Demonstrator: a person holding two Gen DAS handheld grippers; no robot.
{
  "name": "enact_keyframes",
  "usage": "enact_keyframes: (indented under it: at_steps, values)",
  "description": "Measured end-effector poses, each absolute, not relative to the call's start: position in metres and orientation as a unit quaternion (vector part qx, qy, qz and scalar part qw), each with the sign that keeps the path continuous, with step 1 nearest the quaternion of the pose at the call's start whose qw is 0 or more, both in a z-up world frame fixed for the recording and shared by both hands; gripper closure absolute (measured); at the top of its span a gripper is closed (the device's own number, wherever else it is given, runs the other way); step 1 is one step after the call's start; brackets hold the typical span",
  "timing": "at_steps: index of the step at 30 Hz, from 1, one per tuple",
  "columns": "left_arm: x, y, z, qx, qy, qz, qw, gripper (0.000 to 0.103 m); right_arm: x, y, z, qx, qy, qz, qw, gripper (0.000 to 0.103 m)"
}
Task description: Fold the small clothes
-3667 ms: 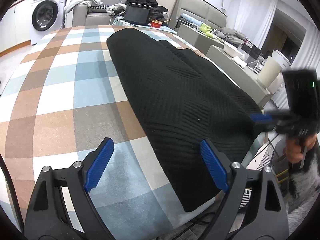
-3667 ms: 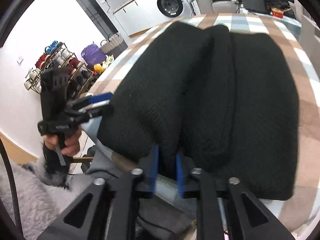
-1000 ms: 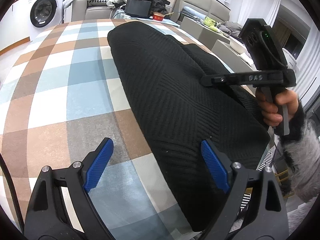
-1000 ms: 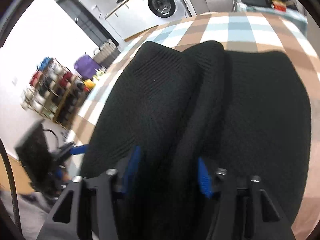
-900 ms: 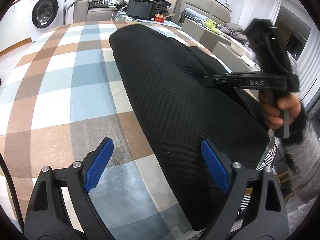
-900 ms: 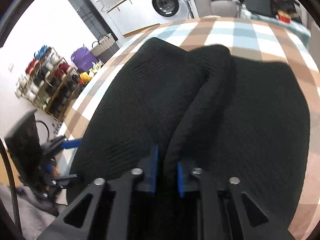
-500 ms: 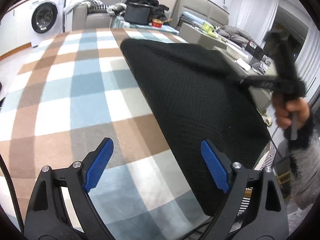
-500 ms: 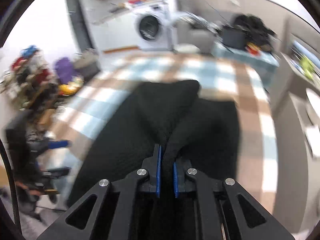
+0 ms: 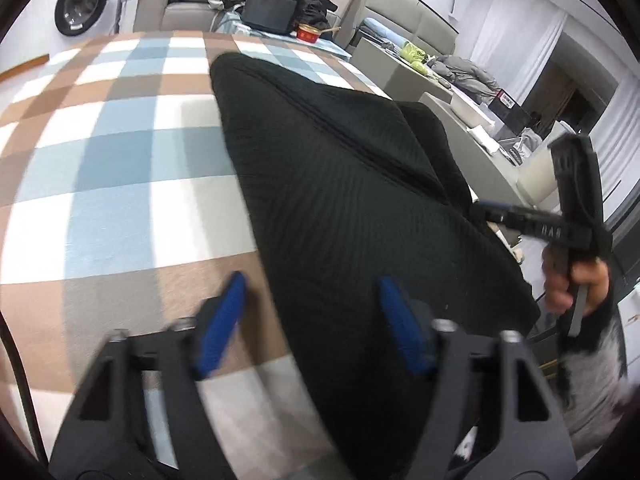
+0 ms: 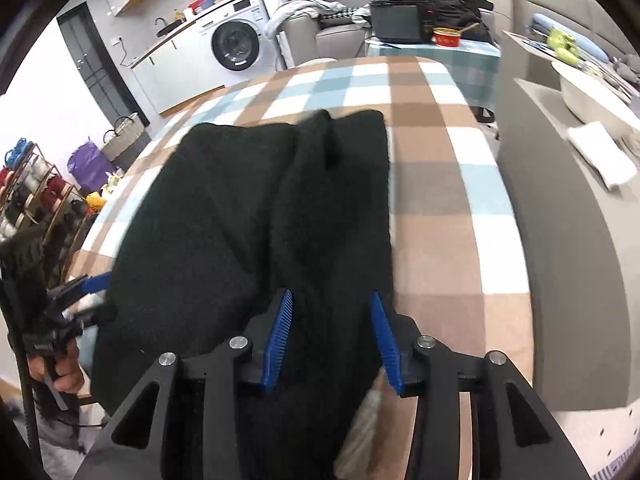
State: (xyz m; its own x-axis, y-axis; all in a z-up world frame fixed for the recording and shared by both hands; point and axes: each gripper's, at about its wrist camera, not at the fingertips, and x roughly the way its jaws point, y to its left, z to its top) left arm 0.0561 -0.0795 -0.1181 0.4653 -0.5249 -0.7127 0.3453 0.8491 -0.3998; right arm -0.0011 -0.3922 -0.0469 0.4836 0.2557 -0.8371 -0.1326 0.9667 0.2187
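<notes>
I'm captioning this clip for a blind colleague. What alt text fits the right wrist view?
A black knit garment lies folded on a plaid tablecloth; the right gripper, jaws just opened, straddles its near edge. The left gripper is at the far left.

Bright even indoor light, fisheye-warped edges – foreground motion-blurred

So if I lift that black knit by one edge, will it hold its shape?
Probably not: the black knit already drapes in soft rolls, so it should sag. It looks thick, likely weighty. Its ribbed weave should resist sliding on the checked cloth.
</notes>
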Motion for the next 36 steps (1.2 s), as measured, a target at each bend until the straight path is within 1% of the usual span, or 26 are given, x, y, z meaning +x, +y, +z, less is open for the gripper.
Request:
enact_keyframes:
  at_steps: [1,2,3,4,5,6,12,16,19,20,22,24,25,26,27,28,30,34,36]
  values:
    - [0.06,-0.082,-0.12,-0.103,0.447,-0.253,0.852,0.056,-0.002,-0.393,-0.052,0.066,0.499,0.116,0.856,0.061]
    - [0.062,-0.084,-0.12,-0.102,0.445,-0.246,0.855,0.061,-0.002,-0.392,-0.056,0.068,0.505,0.123,0.852,0.062]
    - [0.062,-0.086,-0.12,-0.096,0.446,-0.242,0.856,0.067,0.0,-0.389,-0.06,0.066,0.506,0.128,0.85,0.066]
    - [0.063,-0.088,-0.119,-0.089,0.444,-0.241,0.858,0.07,0.002,-0.385,-0.065,0.06,0.506,0.129,0.851,0.067]
    - [0.062,-0.09,-0.118,-0.083,0.442,-0.241,0.86,0.073,0.003,-0.383,-0.065,0.056,0.501,0.128,0.854,0.07]
    - [0.062,-0.09,-0.118,-0.081,0.441,-0.24,0.861,0.075,0.004,-0.38,-0.066,0.057,0.503,0.137,0.852,0.078]
    - [0.055,-0.068,-0.114,-0.069,0.435,-0.219,0.87,0.079,0.002,-0.353,-0.07,0.038,0.499,0.149,0.853,0.078]
    - [0.037,-0.027,-0.112,-0.068,0.432,-0.189,0.879,0.079,-0.003,-0.321,-0.072,0.046,0.497,0.188,0.846,0.078]
    - [0.027,0.0,-0.112,-0.076,0.43,-0.167,0.884,0.078,-0.006,-0.291,-0.072,0.031,0.5,0.221,0.837,0.078]
    - [0.025,0.009,-0.112,-0.083,0.431,-0.164,0.884,0.077,-0.008,-0.282,-0.072,0.018,0.502,0.231,0.833,0.075]
    - [0.023,0.02,-0.111,-0.095,0.431,-0.159,0.883,0.07,-0.005,-0.27,-0.069,-0.01,0.51,0.24,0.826,0.067]
    - [0.022,0.027,-0.108,-0.094,0.426,-0.151,0.887,0.058,0.004,-0.274,-0.058,-0.009,0.501,0.236,0.833,0.058]
    - [0.021,0.028,-0.107,-0.09,0.424,-0.146,0.889,0.055,0.007,-0.278,-0.052,-0.005,0.495,0.228,0.838,0.056]
    - [0.021,0.03,-0.105,-0.085,0.42,-0.141,0.892,0.048,0.015,-0.286,-0.044,0.008,0.487,0.213,0.847,0.049]
    - [0.02,0.032,-0.103,-0.083,0.415,-0.139,0.895,0.044,0.023,-0.293,-0.038,0.03,0.48,0.204,0.853,0.047]
    - [0.02,0.035,-0.101,-0.086,0.408,-0.141,0.898,0.042,0.032,-0.299,-0.035,0.052,0.476,0.202,0.854,0.047]
    - [0.019,0.04,-0.099,-0.094,0.403,-0.144,0.899,0.034,0.056,-0.306,-0.033,0.095,0.475,0.203,0.851,0.047]
    - [0.025,0.05,-0.099,-0.11,0.402,-0.148,0.897,0.033,0.111,-0.305,-0.051,0.174,0.491,0.219,0.825,0.047]
    - [0.028,0.052,-0.101,-0.115,0.404,-0.146,0.896,0.033,0.136,-0.298,-0.068,0.206,0.505,0.242,0.803,0.047]
